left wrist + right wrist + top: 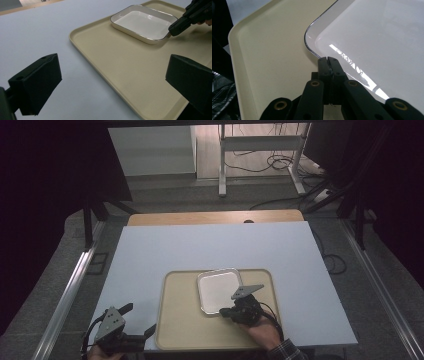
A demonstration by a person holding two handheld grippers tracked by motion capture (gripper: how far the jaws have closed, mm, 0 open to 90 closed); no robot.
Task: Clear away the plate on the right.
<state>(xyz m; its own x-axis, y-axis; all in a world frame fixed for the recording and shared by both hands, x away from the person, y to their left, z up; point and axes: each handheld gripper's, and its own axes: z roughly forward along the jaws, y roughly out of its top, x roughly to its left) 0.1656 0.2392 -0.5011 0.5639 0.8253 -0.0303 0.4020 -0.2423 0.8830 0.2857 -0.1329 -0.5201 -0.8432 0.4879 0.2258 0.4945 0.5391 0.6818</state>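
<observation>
A beige tray (180, 330) lies on the white table (210, 245) near its front edge, and a white rectangular dish (217, 290) with a thin dark rim rests in its far half. My right gripper (225, 312) is shut, its tips (327, 60) at the dish's (374, 37) near rim. Whether they pinch the rim I cannot tell. In the left gripper view the right gripper (176, 27) touches the dish's (142, 22) corner. My left gripper (139, 318) stands open at the front left, its jaws (112, 67) wide apart over the tray's (120, 62) left edge with nothing between them.
A wooden tabletop strip (215, 217) borders the white table at the back. Beyond it stand a white metal frame (260, 150) and loose cables (280, 162) on the floor. Metal rails (70, 290) run along both sides of the table.
</observation>
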